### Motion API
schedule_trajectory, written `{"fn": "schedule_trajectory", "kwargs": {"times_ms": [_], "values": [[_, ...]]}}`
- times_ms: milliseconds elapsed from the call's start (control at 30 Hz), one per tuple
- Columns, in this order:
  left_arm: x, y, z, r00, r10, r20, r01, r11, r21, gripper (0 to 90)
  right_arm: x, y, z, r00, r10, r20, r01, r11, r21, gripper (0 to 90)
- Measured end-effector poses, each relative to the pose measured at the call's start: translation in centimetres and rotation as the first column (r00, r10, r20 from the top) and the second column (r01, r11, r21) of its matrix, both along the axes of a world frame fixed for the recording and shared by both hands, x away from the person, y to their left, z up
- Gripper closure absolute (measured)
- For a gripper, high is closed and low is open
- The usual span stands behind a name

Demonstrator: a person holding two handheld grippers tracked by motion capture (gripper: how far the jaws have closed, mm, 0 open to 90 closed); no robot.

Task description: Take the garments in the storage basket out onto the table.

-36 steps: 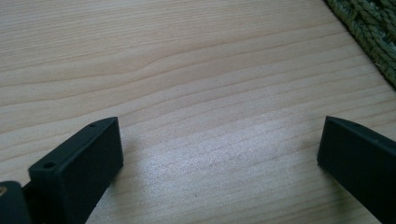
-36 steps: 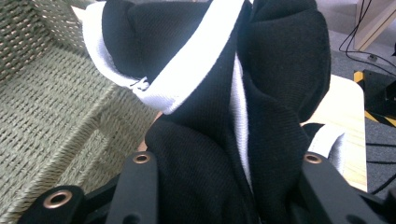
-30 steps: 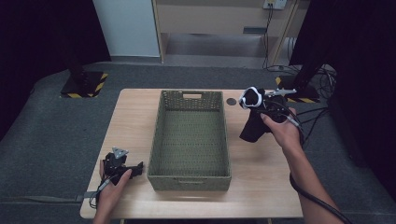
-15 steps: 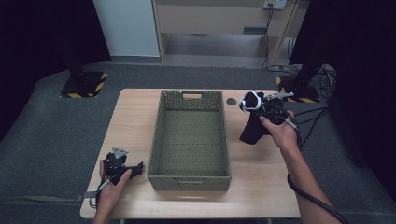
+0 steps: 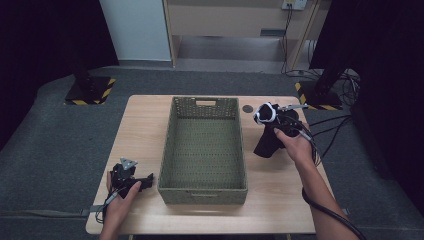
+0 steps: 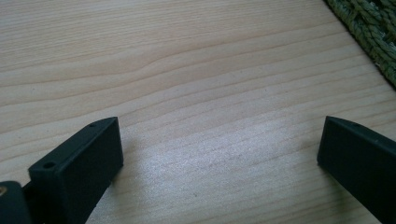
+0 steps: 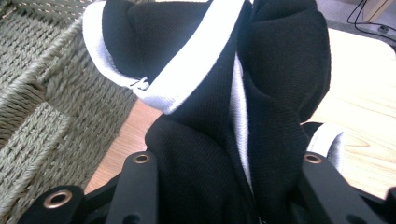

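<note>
Holding a black garment with white trim (image 5: 266, 131), the right gripper (image 5: 278, 131) stands over the table (image 5: 145, 120), just to the right of the woven green basket (image 5: 204, 187). In the right gripper view its two black jaws are pressed on the bunched cloth (image 7: 219, 140) from both sides, and a white band of the fabric folds over at the top. In the high view the garment hangs from the gripper, and I cannot tell if its lower end touches the wooden surface. It is close beside the right wall of the basket but outside of it. A small dark round object (image 5: 247, 108) lies on the table near the far right corner of the basket. The left gripper (image 5: 145, 182) rests low at the near left part of the table, just beside the basket's near left corner. In the left gripper view its jaws are spread wide apart with only the bare wood (image 6: 210, 93) between them, and the basket edge (image 6: 373, 32) appears at the upper right.
</note>
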State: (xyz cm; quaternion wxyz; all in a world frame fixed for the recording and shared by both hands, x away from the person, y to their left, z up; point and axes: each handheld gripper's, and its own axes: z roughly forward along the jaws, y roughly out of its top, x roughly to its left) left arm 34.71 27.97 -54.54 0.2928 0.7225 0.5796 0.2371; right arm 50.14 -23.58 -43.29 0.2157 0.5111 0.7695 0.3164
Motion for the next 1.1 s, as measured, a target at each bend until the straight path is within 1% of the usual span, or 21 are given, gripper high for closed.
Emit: {"fn": "schedule_trajectory", "kwargs": {"times_ms": [467, 633, 767, 1100], "values": [[0.0, 0.0, 0.0, 1.0, 0.0, 0.0, 0.0, 1.0, 0.0, 0.0, 0.6, 0.1, -2.2, 0.9994, -0.015, -0.03, 0.015, 1.0, -0.006, 59.8], [0.0, 0.0, 0.0, 1.0, 0.0, 0.0, 0.0, 1.0, 0.0, 0.0, 0.8, 0.3, -3.0, 0.9993, -0.016, -0.035, 0.016, 1.0, -0.01, 59.7], [0.0, 0.0, 0.0, 1.0, 0.0, 0.0, 0.0, 1.0, 0.0, 0.0, 0.8, 0.5, -3.7, 0.9989, -0.017, -0.043, 0.016, 1.0, -0.024, 59.5], [0.0, 0.0, 0.0, 1.0, 0.0, 0.0, 0.0, 1.0, 0.0, 0.0, 0.9, 0.9, -5.1, 0.9984, -0.023, -0.052, 0.023, 1.0, -0.011, 59.1]]}}
